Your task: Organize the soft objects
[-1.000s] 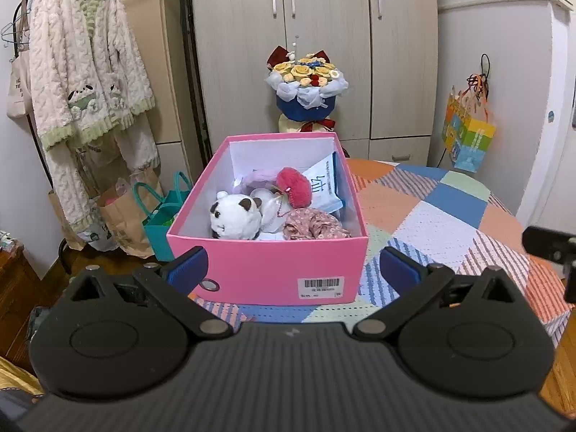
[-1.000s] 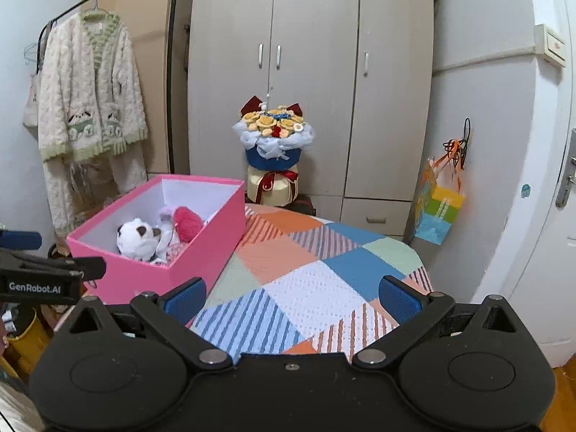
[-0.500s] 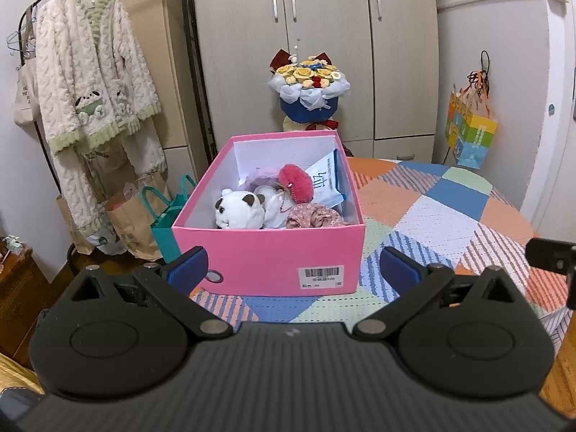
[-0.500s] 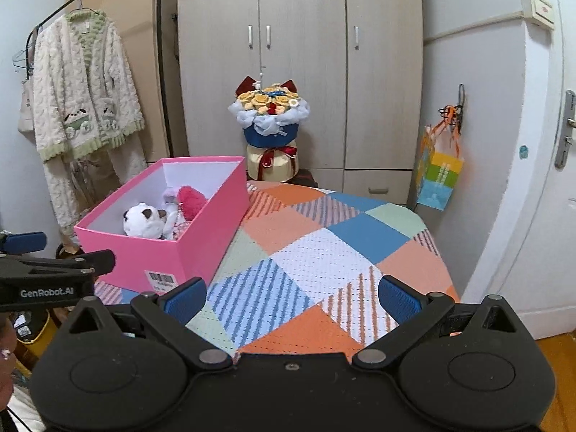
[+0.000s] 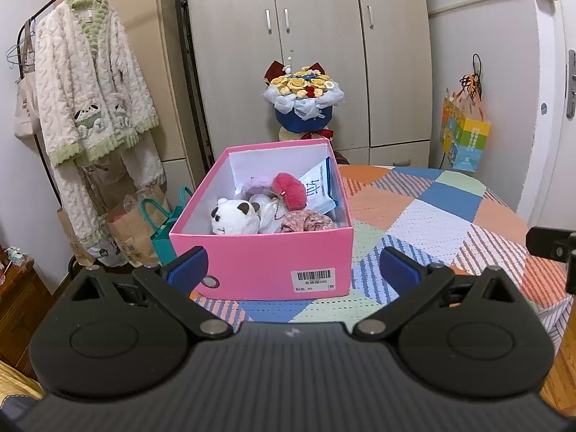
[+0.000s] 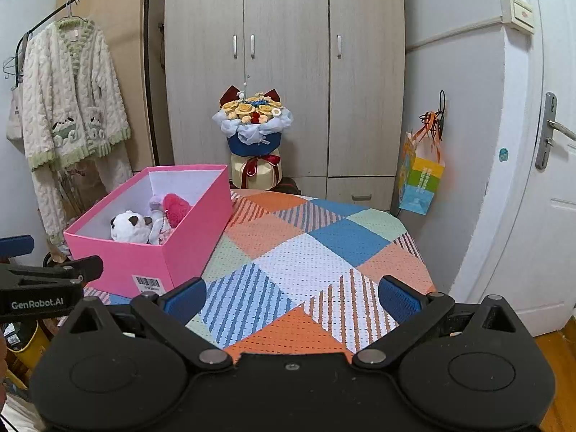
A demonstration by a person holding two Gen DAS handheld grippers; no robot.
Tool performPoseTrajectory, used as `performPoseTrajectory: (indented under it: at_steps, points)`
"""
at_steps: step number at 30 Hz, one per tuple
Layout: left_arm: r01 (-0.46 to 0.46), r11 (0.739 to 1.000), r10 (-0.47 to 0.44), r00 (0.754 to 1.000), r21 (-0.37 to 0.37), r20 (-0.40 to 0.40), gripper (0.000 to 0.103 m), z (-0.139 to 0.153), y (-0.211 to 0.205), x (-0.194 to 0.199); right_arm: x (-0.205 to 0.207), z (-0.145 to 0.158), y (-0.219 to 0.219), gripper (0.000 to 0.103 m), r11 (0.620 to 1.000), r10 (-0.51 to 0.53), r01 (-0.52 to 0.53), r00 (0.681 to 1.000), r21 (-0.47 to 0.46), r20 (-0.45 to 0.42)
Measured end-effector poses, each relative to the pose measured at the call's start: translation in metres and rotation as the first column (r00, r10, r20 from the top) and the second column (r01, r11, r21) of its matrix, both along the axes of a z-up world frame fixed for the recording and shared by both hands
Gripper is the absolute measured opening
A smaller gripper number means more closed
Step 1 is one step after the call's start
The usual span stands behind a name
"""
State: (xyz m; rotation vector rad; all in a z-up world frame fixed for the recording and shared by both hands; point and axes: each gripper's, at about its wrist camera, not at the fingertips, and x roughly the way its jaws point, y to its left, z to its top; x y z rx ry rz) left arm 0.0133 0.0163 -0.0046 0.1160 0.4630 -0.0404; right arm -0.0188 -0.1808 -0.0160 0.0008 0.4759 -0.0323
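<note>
A pink box (image 5: 266, 262) stands on the left part of the patchwork-covered table (image 5: 424, 216). Inside lie a white panda plush (image 5: 234, 217), a red fluffy piece (image 5: 289, 190), a floral cloth piece (image 5: 306, 221) and a white-blue packet (image 5: 320, 187). The box also shows in the right wrist view (image 6: 187, 248), with the panda plush (image 6: 129, 228) in it. My left gripper (image 5: 293, 268) is open and empty, in front of the box's near wall. My right gripper (image 6: 291, 297) is open and empty, above the table's near right part.
A flower bouquet (image 5: 304, 99) stands behind the table by the wardrobe (image 5: 306, 36). A fleecy cardigan (image 5: 86, 86) hangs on a rack at left, paper bags (image 5: 140, 230) below it. A colourful bag (image 6: 421, 176) hangs by the door (image 6: 540, 180).
Both grippers have drawn back from the table and risen a little; the box looks smaller and farther. Both stay open and empty.
</note>
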Motion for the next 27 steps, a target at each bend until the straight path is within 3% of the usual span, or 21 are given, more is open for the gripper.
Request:
performPoseTrajectory:
  at_steps: [11, 15, 27]
  points:
    - [0.002, 1.0, -0.002, 1.0, 0.018, 0.023, 0.103, -0.002, -0.004, 0.0, 0.0, -0.003, -0.004, 0.103, 1.0, -0.009, 0.008, 1.0, 0.014, 0.014]
    - [-0.014, 0.999, 0.015, 1.0, -0.048, 0.025, 0.103, -0.001, 0.004, 0.001, 0.003, -0.006, -0.006, 0.103, 1.0, -0.003, 0.002, 1.0, 0.031, 0.013]
    - [-0.028, 0.997, 0.028, 1.0, -0.065, -0.001, 0.103, -0.006, 0.008, 0.008, 0.013, -0.016, -0.013, 0.103, 0.998, -0.024, 0.024, 1.0, 0.054, -0.011]
